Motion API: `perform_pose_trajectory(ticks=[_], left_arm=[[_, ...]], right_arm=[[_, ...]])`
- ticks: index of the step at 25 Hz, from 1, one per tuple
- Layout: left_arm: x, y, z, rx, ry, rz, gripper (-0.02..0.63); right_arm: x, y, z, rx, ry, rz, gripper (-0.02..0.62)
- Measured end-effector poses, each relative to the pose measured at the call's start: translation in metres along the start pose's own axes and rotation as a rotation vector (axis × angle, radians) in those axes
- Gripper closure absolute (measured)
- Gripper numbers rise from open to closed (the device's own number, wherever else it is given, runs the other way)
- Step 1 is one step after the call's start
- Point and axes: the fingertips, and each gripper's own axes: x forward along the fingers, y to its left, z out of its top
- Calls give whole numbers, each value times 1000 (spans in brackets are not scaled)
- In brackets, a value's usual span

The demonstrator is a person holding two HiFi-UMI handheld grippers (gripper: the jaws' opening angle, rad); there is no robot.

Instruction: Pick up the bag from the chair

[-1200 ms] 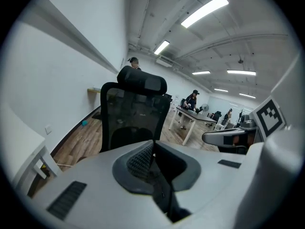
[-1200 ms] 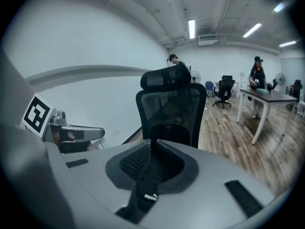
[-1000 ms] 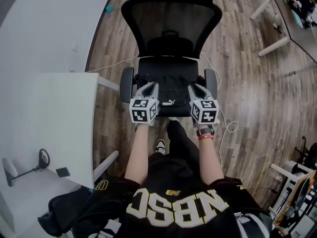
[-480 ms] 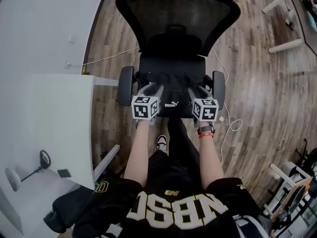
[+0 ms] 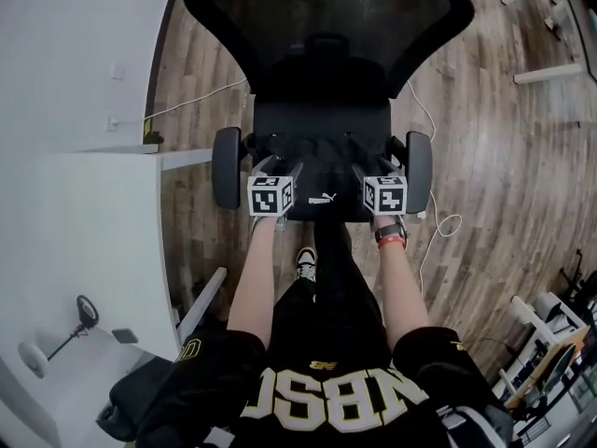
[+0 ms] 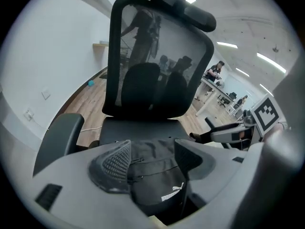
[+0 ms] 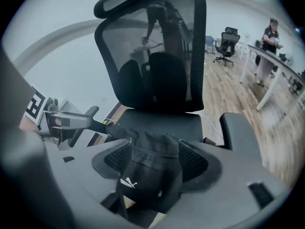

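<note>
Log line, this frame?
left gripper open astride Puma bag | right gripper open astride Puma bag | Puma bag on office chair

- Floor [image 5: 485, 119]: brown wood planks.
- Wall [image 6: 57, 46]: plain white, with a socket [image 5: 116, 70] low down.
- Table [image 5: 84, 241]: white, at the left of the head view.
- Desk [image 7: 263, 92]: white legs, far right.
- Far office chairs [image 7: 224, 44]: black, beside the back wall.
- Ceiling lights [image 6: 271, 63]: lit strips.

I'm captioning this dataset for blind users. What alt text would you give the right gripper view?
The jaws of the right gripper stand apart on either side of a black bag with a white logo, which lies on the seat of a black mesh-backed office chair. Behind are a white wall, wood floor and a person at a table.
</note>
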Motion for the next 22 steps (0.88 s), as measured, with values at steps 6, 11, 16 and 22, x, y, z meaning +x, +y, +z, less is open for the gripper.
perform_pose_trajectory(ticks=[6,11,16,22], left_arm=[[44,31,-28,-44,75,26,242],[70,60,-62,-92,152,74,239],[96,79,-88,-109,218,104,241],[105,99,-98,-48,277,195,466]], right_arm=[[42,-28,-14,11,54,-33,264],[73,-48,-42,53,94,-53,264],[87,-58,-54,98,151,-68,264],[106,-62,-75,158,198,-89,427]])
